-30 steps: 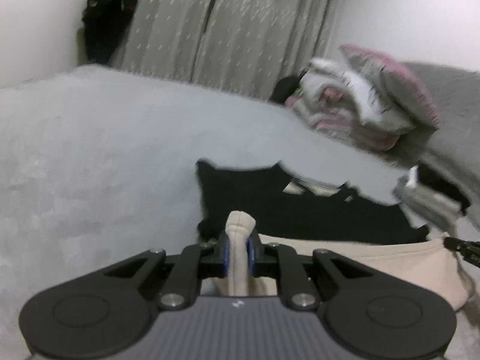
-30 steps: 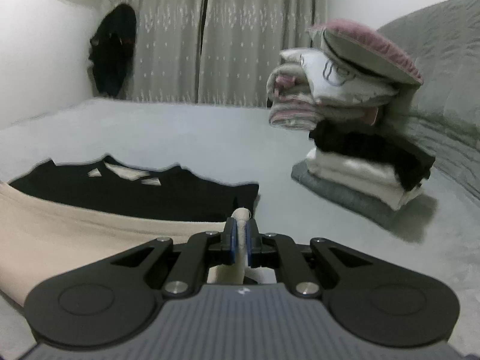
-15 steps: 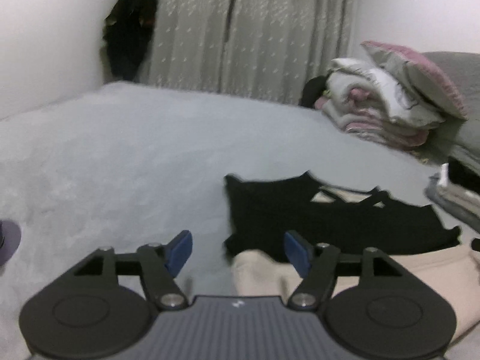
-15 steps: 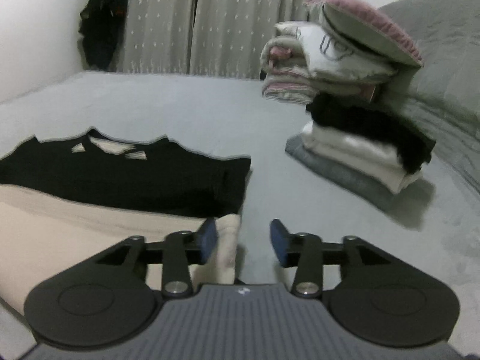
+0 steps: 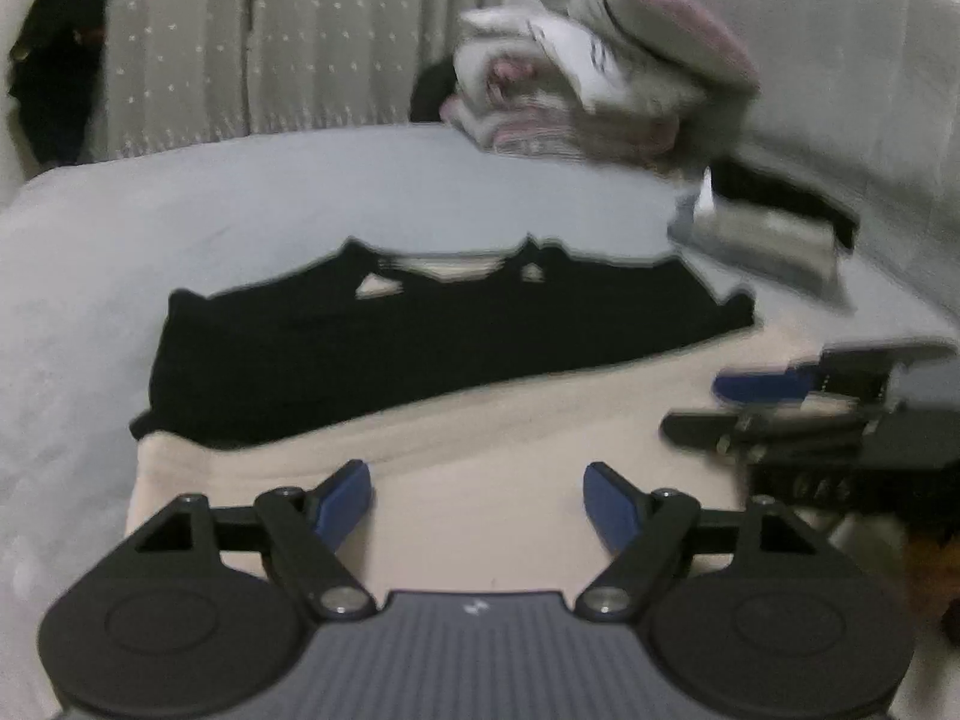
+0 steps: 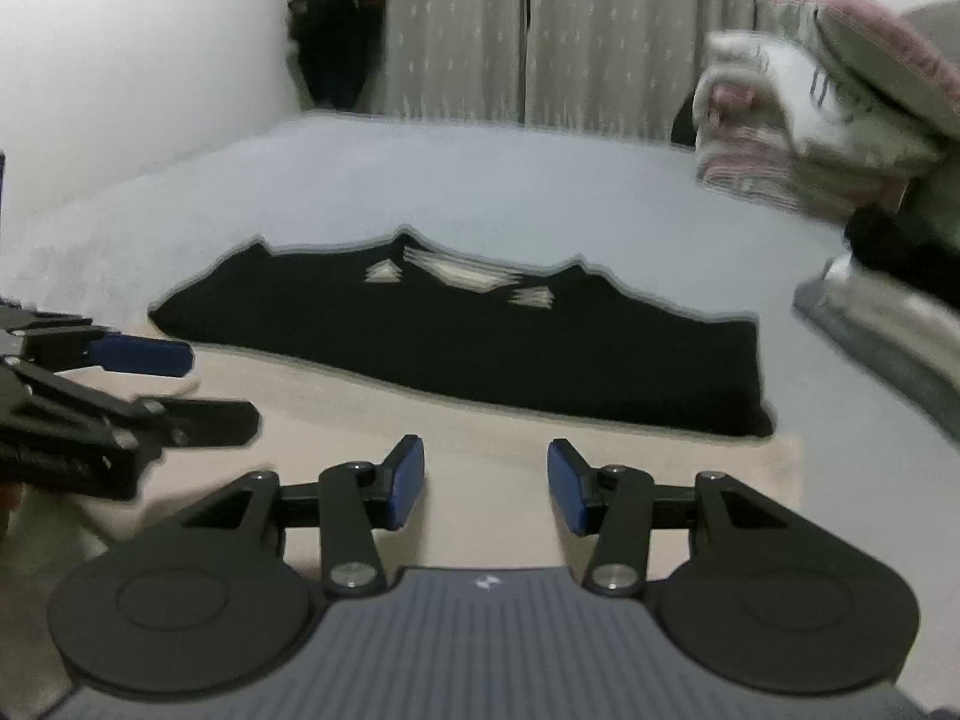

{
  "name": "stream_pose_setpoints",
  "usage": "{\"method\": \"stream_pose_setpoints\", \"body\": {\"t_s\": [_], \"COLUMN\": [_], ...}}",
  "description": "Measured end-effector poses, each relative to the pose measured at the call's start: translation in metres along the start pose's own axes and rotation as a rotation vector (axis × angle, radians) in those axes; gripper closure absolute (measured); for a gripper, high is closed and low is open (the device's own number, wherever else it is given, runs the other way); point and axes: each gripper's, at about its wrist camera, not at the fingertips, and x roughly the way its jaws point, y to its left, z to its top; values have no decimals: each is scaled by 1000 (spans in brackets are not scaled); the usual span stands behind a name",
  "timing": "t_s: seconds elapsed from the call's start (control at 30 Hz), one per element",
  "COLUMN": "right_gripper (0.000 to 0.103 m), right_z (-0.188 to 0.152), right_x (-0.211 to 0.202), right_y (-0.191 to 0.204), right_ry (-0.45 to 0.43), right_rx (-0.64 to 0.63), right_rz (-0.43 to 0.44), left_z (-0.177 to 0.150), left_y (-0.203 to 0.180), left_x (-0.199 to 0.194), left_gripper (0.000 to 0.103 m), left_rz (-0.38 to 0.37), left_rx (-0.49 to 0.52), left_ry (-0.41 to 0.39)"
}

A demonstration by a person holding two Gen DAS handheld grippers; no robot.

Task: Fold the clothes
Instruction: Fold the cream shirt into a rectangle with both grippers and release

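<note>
The garment [image 5: 480, 456], black in its far half with cream marks at the neckline and cream in its near half, lies flat on the grey bed [image 5: 300, 192]; the cream part is folded over the black part's near edge; everything else is placed here relative to this garment. The left gripper [image 5: 477, 501] hangs over the cream part toward its left end, its jaws have just been opening and now stand wide apart with blue pads [image 5: 342, 501] clear of the cloth, nothing gripped between them; the right gripper [image 6: 486, 483] hangs over the cream part toward its right end, its jaws have likewise just been opening, roughly half spread, holding nothing, only bare cream fabric showing in the gap. Each gripper appears at the edge of the other's view, both above the cream half. Beyond the garment's right end sits a stack of folded clothes [image 6: 888, 300] on the bed, apart from it; farther back on that side rests a heap of bedding [image 5: 594, 72]; behind the garment, past the bed's far edge, hang pale curtains [image 6: 540, 30], and a dark item [image 6: 336, 30] hangs on the wall to the back left.
</note>
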Motion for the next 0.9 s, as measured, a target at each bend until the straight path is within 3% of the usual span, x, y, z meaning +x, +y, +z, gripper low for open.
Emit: {"method": "stream_pose_setpoints", "body": {"t_s": [0.13,0.37,0.5,0.67,0.9], "right_gripper": [49,45,43,43,43], "right_z": [-4,-16,-21,-16,-2], "right_x": [-6,-23,-32,-41,-43], "right_y": [-12,-64,-84,-84,-43], "right_ry": [-13,-6,0,-21,-48], "right_rx": [-23,45,75,90,72], "right_rz": [-33,-104,-165,-188,-76], "left_z": [-8,-23,-26,-17,-1], "left_y": [14,73,95,88,38], "left_x": [-12,-40,-53,-67,-55], "left_gripper": [21,19,19,19,19], "left_rz": [49,171,157,122,-6], "left_rx": [12,-82,-182,-198,-131], "left_ry": [-11,-10,-22,-87,-94]}}
